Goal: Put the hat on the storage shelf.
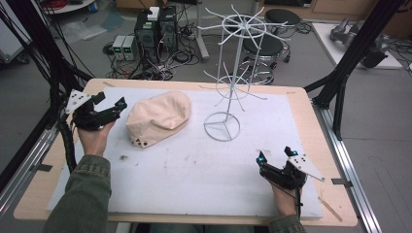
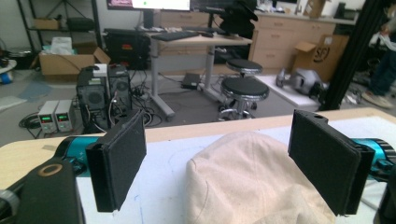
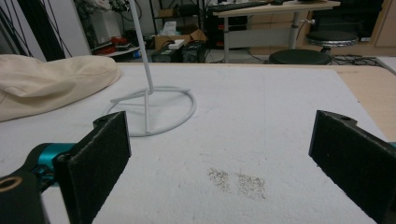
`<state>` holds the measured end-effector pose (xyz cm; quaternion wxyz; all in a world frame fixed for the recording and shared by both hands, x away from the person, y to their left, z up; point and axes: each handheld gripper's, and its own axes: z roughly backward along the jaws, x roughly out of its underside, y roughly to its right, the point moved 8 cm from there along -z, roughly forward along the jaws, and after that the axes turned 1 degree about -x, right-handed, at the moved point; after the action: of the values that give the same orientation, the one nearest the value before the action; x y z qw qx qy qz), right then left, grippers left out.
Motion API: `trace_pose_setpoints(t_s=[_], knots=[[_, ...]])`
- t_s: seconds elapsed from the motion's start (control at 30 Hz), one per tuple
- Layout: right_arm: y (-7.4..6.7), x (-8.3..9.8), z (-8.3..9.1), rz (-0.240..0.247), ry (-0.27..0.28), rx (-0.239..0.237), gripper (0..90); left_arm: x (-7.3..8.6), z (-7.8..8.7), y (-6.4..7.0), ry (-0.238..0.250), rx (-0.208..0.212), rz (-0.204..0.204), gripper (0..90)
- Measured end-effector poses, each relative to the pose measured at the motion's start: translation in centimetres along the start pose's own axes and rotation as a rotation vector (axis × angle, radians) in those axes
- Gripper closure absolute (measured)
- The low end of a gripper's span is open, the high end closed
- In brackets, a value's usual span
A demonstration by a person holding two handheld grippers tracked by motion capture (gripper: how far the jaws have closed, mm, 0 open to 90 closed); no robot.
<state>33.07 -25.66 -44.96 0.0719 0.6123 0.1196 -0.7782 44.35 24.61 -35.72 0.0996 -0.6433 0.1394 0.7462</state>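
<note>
Take the cream cloth cap (image 1: 158, 118) as your landmark: it lies slumped on the white foam mat (image 1: 194, 165) that covers the pale wooden table (image 1: 318, 126), a soft, rounded dome of plain woven fabric with a few creases and two small dark eyelets low on the side nearest you. Your left gripper (image 1: 111, 108) sits just to the cap's left, close to its edge but apart from it, with its jaws spread wide; in the left gripper view the two flat, rectangular pads (image 2: 122, 158), faced with coarse black felt-like material, stand on either side of the cap's crown with nothing between them and the cloth. Just to the cap's right stands the white wire display rack (image 1: 233, 73): a thin upright rod on a round ring base crossed by three spokes, carrying two tiers of slim, straight arms that radiate outward, all of them bare. Your right gripper (image 1: 275, 158) rests well apart from the cap, beyond the rack and nearer you, low over the mat, its jaws likewise spread wide and holding nothing; its view shows the same rough black pads, teal metal at the jaw mounts, and a small brownish speckled stain (image 3: 236, 181) on the mat's fine pebbled surface between them.
</note>
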Motion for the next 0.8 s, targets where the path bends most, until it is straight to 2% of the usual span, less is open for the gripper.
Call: trace_pose_setpoints(t_s=[0.1,0.17,0.37,0.47,0.5,0.6,0.67,0.8], knots=[[0.1,0.0,0.0,0.002,0.002,-0.003,4.5,-0.3,-0.6,0.2,0.0,0.018,0.005,19.8],[0.1,0.0,0.1,-0.006,0.004,-0.002,4.5,-0.6,-1.0,0.5,0.009,0.035,0.032,19.9],[0.1,0.1,0.0,-0.011,0.001,-0.001,4.5,-1.0,-2.5,1.2,-0.012,0.067,0.031,19.9],[0.2,0.1,0.0,-0.011,-0.001,-0.003,4.5,-1.2,-2.9,1.2,-0.012,0.07,0.031,20.3],[0.2,0.1,0.0,-0.012,-0.001,-0.004,4.5,-1.4,-3.3,1.0,-0.025,0.075,0.049,21.0],[0.2,0.1,-0.1,-0.011,0.0,-0.005,4.5,-1.8,-3.7,0.7,-0.033,0.086,0.069,22.2],[0.1,0.1,-0.2,-0.01,-0.001,-0.004,4.5,-2.2,-4.2,0.5,-0.044,0.095,0.069,22.5],[0.2,0.1,-0.2,-0.013,-0.001,-0.006,4.5,-2.5,-5.4,0.6,-0.061,0.114,0.044,22.5]])
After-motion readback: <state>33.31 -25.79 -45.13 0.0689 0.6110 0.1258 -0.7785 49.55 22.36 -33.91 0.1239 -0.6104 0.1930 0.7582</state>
